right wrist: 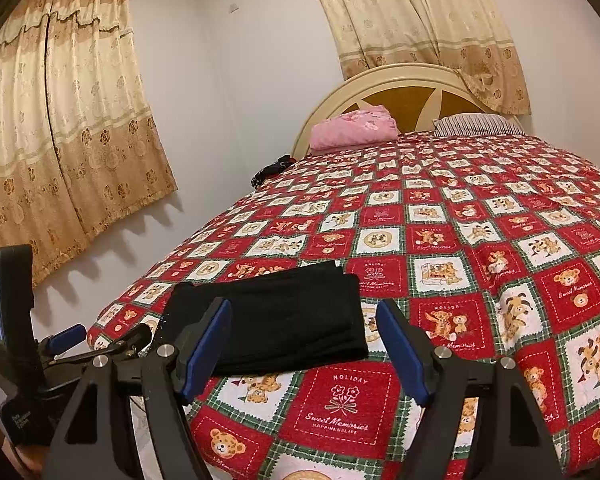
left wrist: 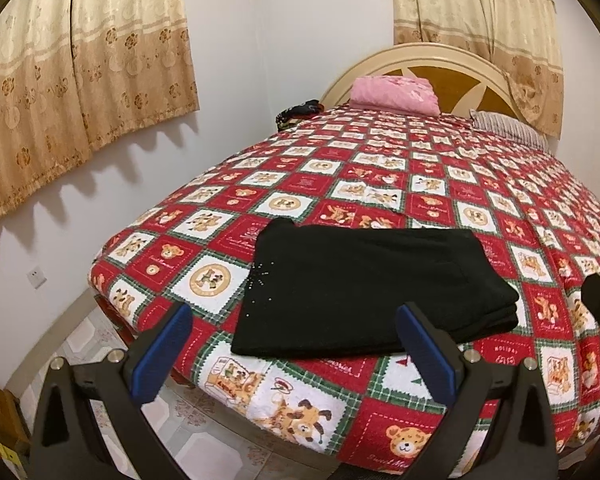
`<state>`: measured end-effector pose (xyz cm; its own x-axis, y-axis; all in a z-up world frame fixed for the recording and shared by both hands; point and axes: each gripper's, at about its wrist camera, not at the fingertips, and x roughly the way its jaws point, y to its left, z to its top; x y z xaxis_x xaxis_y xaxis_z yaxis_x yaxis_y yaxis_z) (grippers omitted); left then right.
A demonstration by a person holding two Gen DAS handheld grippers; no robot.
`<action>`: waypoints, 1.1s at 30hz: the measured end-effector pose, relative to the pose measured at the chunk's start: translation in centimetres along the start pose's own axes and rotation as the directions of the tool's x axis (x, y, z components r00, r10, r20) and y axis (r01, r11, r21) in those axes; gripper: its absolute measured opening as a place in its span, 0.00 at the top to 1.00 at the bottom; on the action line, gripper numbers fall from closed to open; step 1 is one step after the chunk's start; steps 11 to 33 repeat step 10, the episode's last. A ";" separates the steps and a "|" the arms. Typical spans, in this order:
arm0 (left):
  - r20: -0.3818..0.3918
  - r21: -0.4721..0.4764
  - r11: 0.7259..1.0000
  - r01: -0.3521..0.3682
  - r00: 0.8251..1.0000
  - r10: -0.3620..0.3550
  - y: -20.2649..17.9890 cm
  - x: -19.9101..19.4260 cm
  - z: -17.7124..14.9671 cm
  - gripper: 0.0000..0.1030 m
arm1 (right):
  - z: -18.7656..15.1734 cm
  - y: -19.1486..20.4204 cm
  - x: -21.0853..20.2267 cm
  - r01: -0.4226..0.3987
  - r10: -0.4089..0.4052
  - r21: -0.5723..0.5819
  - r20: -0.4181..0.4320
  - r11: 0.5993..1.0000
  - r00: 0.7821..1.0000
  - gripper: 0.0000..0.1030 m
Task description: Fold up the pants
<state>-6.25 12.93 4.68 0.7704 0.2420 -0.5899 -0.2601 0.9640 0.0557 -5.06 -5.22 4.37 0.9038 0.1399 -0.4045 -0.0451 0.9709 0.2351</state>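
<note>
Curtains come first on the left: one pair of beige patterned fabric curtains [left wrist: 80,64] hangs on the left wall, and a second beige curtain [left wrist: 480,28] drops behind the bed's head, making two sets in all. Low on that white wall sits one white wall socket [left wrist: 36,277].

Right of the wall stands one bed, spread with a red, white and green checked bear-print quilt [left wrist: 380,184]. At its far end rises one cream and brown arched wooden headboard [left wrist: 452,76]. Along the head, left to right, lie one small dark bundle [left wrist: 298,114], too small to identify, one folded pink cloth [left wrist: 394,94] and one striped pillow [left wrist: 508,126].

On the near left corner of the quilt rest the black folded pants [left wrist: 364,288], one neat flat rectangle of stacked layers, with a small cluster of sparkling studs near the left edge.

One left gripper [left wrist: 292,364] hovers just short of the pants, its two blue-padded fingers spread wide apart and grasping nothing; the pants' near edge shows between them. One right gripper [right wrist: 304,350], farther right, is likewise spread wide and empty, with the right end of the pants and bare quilt between its two blue pads. Neither gripper touches the fabric.
</note>
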 end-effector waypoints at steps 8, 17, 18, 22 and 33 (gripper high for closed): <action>0.020 0.002 1.000 0.008 1.000 -0.008 0.3 -0.1 0.0 0.00 | -0.1 0.0 0.1 0.001 -0.001 0.003 -0.009 1.000 1.000 0.26; 0.012 -0.002 1.000 0.007 1.000 -0.007 0.5 0.1 0.1 0.00 | -0.1 -0.1 0.2 0.003 -0.003 0.007 -0.013 1.000 1.000 0.26; 0.012 -0.002 1.000 0.007 1.000 -0.007 0.5 0.1 0.1 0.00 | -0.1 -0.1 0.2 0.003 -0.003 0.007 -0.013 1.000 1.000 0.26; 0.012 -0.002 1.000 0.007 1.000 -0.007 0.5 0.1 0.1 0.00 | -0.1 -0.1 0.2 0.003 -0.003 0.007 -0.013 1.000 1.000 0.26; 0.012 -0.002 1.000 0.007 1.000 -0.007 0.5 0.1 0.1 0.00 | -0.1 -0.1 0.2 0.003 -0.003 0.007 -0.013 1.000 1.000 0.26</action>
